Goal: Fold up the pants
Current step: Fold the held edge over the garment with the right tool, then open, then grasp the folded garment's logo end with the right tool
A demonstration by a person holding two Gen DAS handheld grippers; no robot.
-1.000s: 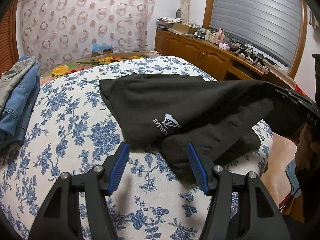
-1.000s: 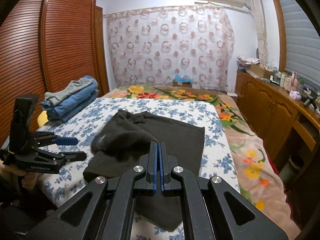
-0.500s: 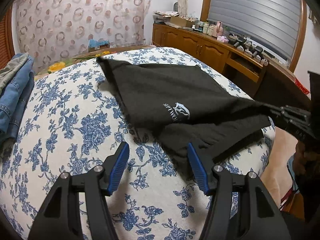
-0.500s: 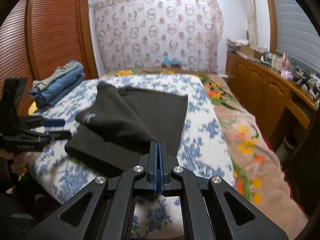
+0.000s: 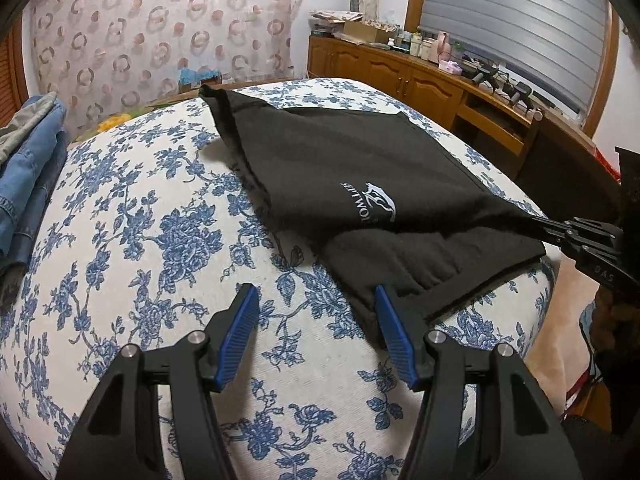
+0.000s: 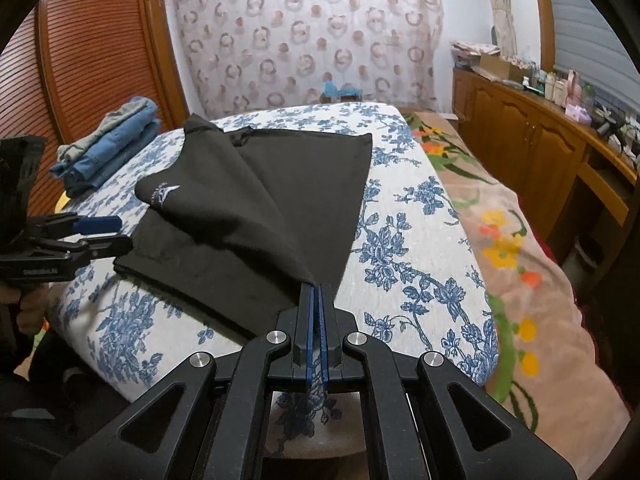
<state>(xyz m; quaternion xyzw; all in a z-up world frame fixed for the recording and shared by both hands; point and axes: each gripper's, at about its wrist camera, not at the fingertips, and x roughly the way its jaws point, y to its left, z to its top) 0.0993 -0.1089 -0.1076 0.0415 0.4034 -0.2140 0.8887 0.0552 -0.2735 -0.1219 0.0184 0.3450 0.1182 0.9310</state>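
Black fleece pants with a small white logo lie partly folded on the bed, which is covered in a white sheet printed with blue flowers; one layer is pulled up and across the lower layer, which lies flat on the sheet. At the far left of the bed sits a stack of folded blue denim and grey garments, well apart from the pants, with a slatted wooden wardrobe door behind it. Next comes the left gripper, hovering low over the sheet just beside the near corner of the pants, its blue-padded fingers spread wide with nothing between them. Further right, the right gripper has its fingers pressed together on a corner of the upper layer of the pants, and the cloth stretches taut from that pinch back toward the far end of the bed. Beyond the pants hangs a sheer curtain patterned with rings. At the right, an orange-and-yellow flowered blanket covers the bed's edge, and a long wooden cabinet cluttered with small bottles runs along the wall
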